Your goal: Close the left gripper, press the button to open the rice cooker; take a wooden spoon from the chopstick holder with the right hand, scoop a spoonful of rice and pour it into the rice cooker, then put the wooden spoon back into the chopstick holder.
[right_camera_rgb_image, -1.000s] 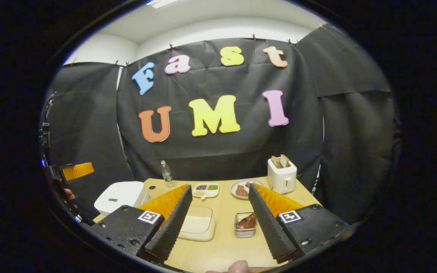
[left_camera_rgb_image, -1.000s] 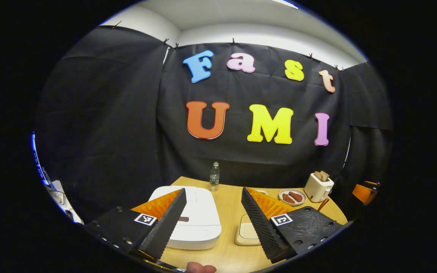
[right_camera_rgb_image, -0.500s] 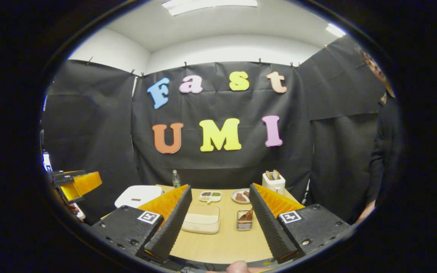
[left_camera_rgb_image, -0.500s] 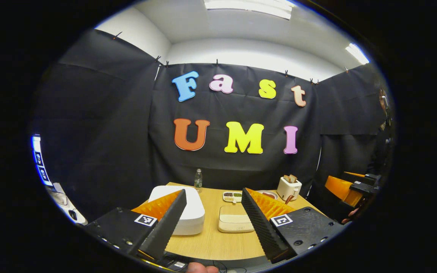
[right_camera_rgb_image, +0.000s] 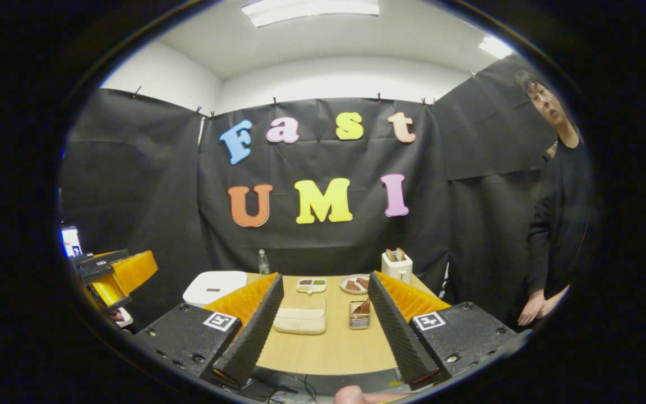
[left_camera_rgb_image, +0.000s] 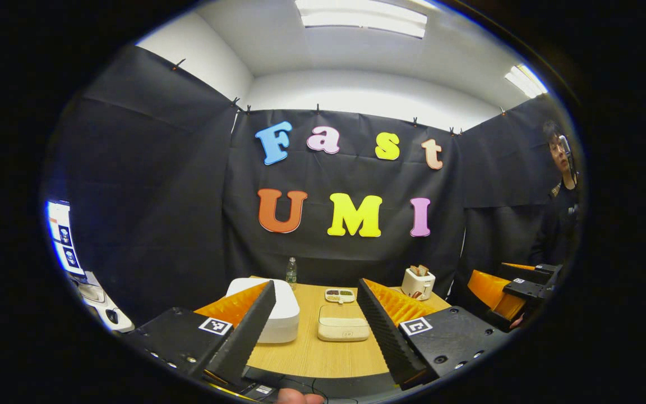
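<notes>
Black cloth walls enclose a wooden surface (right_camera_rgb_image: 328, 348) bearing a closed rice cooker (left_camera_rgb_image: 278, 311), chopstick holder (right_camera_rgb_image: 359, 315) and toaster (right_camera_rgb_image: 396, 266); both tongs (left_camera_rgb_image: 314, 342) (right_camera_rgb_image: 323, 342) gape empty.

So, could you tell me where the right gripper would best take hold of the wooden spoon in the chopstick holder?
Probably by the part of the wooden spoon that sticks up above the chopstick holder, coming down from above. It leans in the holder, so that raised part is the free part. The right gripper is open and well short of the table.
</notes>
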Available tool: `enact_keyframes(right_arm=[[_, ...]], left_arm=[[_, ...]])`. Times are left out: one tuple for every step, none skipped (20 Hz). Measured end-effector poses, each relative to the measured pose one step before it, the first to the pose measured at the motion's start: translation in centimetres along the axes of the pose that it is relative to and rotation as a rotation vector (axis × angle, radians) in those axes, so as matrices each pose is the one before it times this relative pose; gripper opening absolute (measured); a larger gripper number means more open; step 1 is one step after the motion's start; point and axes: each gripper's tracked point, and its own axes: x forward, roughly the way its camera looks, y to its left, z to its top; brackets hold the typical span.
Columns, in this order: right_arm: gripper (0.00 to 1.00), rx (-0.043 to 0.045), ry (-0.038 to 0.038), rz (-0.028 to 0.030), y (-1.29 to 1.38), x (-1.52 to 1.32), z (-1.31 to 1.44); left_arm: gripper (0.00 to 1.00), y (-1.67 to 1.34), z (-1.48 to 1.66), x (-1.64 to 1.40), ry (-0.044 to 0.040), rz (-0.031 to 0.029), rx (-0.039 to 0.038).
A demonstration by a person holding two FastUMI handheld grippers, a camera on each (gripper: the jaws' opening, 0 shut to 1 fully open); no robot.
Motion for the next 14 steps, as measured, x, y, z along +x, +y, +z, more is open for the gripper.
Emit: enact_keyframes(right_arm=[[0.99,-0.00415,0.00476,-0.00379,-0.082,-0.177,-0.249],[0.99,-0.00829,0.00354,0.00216,0.096,-0.216,-0.070],[0.99,-0.00844,0.00270,0.00302,0.140,-0.133,-0.065],[0.99,-0.00587,0.00095,0.00144,0.004,-0.105,0.089],[0.99,-0.00118,-0.00352,-0.00149,-0.020,-0.071,0.100],[0.99,-0.00051,-0.00403,0.00008,-0.007,-0.063,0.121],[0.99,-0.00239,-0.00021,-0.00093,-0.025,-0.139,0.012],[0.99,-0.00506,-0.00103,0.00118,0.006,-0.159,-0.038],[0.99,-0.00496,-0.00001,-0.00053,-0.035,-0.082,-0.041],[0.97,-0.00463,0.00004,-0.00064,-0.015,0.009,0.035],[0.99,-0.00214,0.00236,0.00002,-0.013,-0.006,-0.069],[0.97,0.00008,0.00286,-0.00057,-0.077,-0.032,-0.125],[0.97,0.00166,0.00243,0.00016,-0.020,0.057,-0.056],[0.99,0.00228,0.00222,-0.00151,-0.101,-0.008,-0.013]], left_arm=[[0.93,-0.121,-0.356,-0.041,0.00982,-0.00430,0.00073],[0.93,0.035,0.119,-0.060,0.00191,-0.00359,-0.00126],[0.94,-0.139,0.129,-0.025,0.00097,-0.00725,-0.00095],[0.94,-0.150,0.090,-0.098,-0.00120,-0.00721,-0.00045],[0.94,-0.055,0.011,-0.104,-0.00023,-0.00575,0.00307],[0.94,-0.029,0.001,-0.063,-0.00042,-0.00436,0.00578],[0.94,0.006,-0.162,0.017,0.00434,-0.00028,0.00694],[0.94,0.024,-0.224,0.055,0.00589,-0.00147,0.00482],[0.94,-0.038,-0.086,-0.054,0.00632,-0.00112,0.00356],[0.94,0.040,0.029,-0.047,0.00295,0.00096,0.00325],[0.94,-0.001,-0.005,0.016,0.00019,0.00179,-0.00081],[0.94,-0.006,0.062,0.063,-0.00211,0.00273,-0.00470],[0.94,0.018,0.026,-0.041,-0.00163,0.00246,-0.00239],[0.94,0.028,-0.003,0.019,-0.00038,0.00315,0.00204]])
